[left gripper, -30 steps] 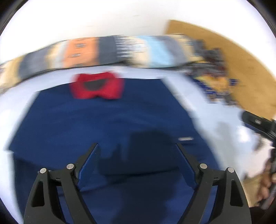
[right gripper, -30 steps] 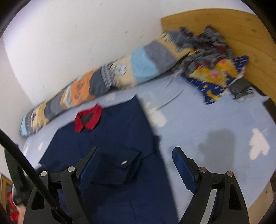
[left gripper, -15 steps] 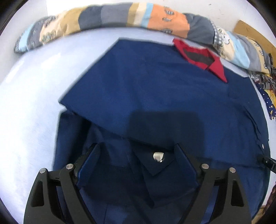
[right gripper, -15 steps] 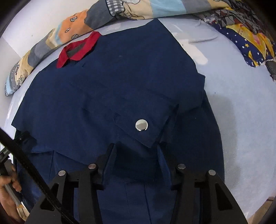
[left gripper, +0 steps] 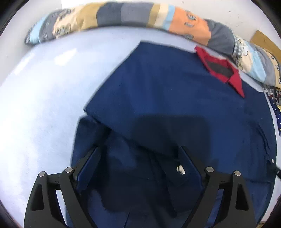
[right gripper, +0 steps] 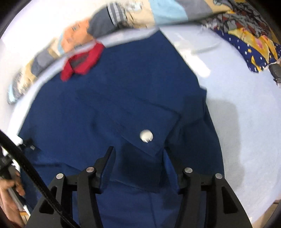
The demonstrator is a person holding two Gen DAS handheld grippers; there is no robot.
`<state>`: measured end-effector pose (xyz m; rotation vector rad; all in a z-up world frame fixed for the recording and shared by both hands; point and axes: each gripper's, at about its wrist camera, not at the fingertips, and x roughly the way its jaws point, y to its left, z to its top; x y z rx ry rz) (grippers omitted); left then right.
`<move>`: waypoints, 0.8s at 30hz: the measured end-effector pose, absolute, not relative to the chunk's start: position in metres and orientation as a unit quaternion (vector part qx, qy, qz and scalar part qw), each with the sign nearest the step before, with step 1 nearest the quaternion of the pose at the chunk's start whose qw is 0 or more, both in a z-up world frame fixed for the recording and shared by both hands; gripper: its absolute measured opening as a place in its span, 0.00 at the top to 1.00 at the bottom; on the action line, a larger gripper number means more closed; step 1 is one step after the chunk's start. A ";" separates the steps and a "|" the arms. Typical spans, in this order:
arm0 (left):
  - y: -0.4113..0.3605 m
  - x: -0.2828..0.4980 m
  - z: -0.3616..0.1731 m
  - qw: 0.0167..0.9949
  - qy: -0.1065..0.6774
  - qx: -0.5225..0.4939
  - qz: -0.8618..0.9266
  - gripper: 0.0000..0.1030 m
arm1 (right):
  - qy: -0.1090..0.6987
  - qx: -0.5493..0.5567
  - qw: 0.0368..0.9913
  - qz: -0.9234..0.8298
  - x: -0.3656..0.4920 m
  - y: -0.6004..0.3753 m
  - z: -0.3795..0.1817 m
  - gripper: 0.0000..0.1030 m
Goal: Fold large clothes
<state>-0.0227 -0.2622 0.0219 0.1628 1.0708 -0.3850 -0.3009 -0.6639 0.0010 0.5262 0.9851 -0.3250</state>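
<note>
A navy blue shirt (left gripper: 175, 91) with a red collar (left gripper: 221, 68) lies spread on the pale blue bed sheet (left gripper: 43, 105), sleeves folded inward. My left gripper (left gripper: 138, 149) hangs open close over its lower left part, dark cloth beneath the fingers, a silver snap (left gripper: 180, 169) by the right finger. In the right wrist view the shirt (right gripper: 123, 87) and collar (right gripper: 82, 61) fill the frame. The right gripper (right gripper: 138, 150) is low over the cloth, its jaws opening; navy fabric lies between them unpinched, just behind a cuff flap with a silver snap (right gripper: 146, 135).
A long patchwork bolster (left gripper: 123, 14) runs along the white wall behind the shirt. A heap of patterned clothes (right gripper: 245, 35) lies at the far right of the bed. A person's hand (right gripper: 10, 193) shows at the left edge. Bare sheet (right gripper: 245, 105) lies right of the shirt.
Both grippers came down close over the shirt's lower part. The left one swung round toward the shirt's left side. The right jaws narrowed, then widened a little.
</note>
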 end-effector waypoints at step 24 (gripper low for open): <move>-0.292 -0.120 0.007 0.808 0.489 0.236 -0.228 0.12 | 0.529 0.162 0.824 -0.124 -0.301 -0.616 -0.009 0.31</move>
